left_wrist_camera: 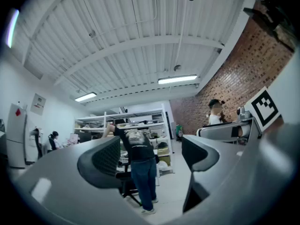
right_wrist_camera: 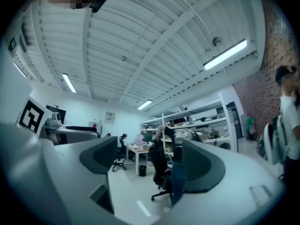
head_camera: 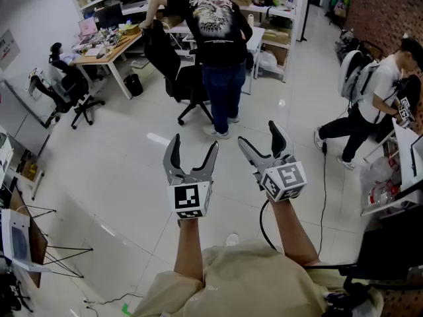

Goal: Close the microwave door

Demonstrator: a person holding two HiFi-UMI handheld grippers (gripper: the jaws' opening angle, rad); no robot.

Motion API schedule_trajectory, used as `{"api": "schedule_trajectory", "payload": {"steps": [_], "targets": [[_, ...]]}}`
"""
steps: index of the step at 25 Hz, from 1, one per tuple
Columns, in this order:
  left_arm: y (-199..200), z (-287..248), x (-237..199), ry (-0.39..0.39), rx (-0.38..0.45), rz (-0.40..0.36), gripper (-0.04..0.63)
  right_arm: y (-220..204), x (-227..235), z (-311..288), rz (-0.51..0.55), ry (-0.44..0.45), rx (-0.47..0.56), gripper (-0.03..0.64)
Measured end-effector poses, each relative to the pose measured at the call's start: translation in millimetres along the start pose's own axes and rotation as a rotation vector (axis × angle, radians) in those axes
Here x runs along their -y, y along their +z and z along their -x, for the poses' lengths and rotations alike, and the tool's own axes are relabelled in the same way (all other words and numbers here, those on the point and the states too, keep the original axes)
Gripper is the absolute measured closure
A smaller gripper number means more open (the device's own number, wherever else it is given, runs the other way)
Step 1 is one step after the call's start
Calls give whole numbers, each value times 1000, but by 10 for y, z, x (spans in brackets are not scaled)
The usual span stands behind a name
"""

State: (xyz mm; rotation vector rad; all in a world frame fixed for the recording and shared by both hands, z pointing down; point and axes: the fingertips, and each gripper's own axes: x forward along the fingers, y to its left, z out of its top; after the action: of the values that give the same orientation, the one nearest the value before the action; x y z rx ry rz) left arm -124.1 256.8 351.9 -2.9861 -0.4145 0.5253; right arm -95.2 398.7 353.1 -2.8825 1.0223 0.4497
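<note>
Zero progress, I'd judge: microwave not in any view, so door state unknown. Left hand-held gripper (head_camera: 193, 149) & right hand-held gripper (head_camera: 259, 136) both wide open, nothing btwn jaws, raised in air just short of standing person (head_camera: 215, 38). Whole task left.

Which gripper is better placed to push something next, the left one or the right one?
Neither has an edge yet. The left gripper and the right gripper are both open and empty, side by side over the floor, and no microwave shows.
</note>
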Motion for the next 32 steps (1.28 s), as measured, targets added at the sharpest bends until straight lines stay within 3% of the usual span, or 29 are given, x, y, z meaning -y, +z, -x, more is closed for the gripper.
{"api": "schedule_trajectory", "payload": {"steps": [3, 7, 12, 15, 19, 22, 32], "targets": [[-376, 13, -265, 74, -5, -11, 184, -499, -159, -338, -26, 98, -13, 198], [-1019, -285, -494, 224, -50, -62, 195, -1166, 14, -909, -76, 265, -42, 198], [-1602, -349, -714, 421, -104, -80, 195, -1594, 32, -1387, -124, 476, -38, 199], [-1719, -525, -695, 539, -109, -109, 195, -1786, 120, -1622, -163, 628, -27, 201], [-1887, -1181, -226, 700, -156, -240, 195, -2136, 722, -1858, -278, 841, -39, 202], [-1868, -1683, -41, 840, -179, -303, 195, -2147, 1082, -2091, -340, 1004, -30, 204], [-1775, -1783, 51, 1280, -250, -351, 195, -2136, 1103, -2619, -501, 1365, -74, 219]]}}
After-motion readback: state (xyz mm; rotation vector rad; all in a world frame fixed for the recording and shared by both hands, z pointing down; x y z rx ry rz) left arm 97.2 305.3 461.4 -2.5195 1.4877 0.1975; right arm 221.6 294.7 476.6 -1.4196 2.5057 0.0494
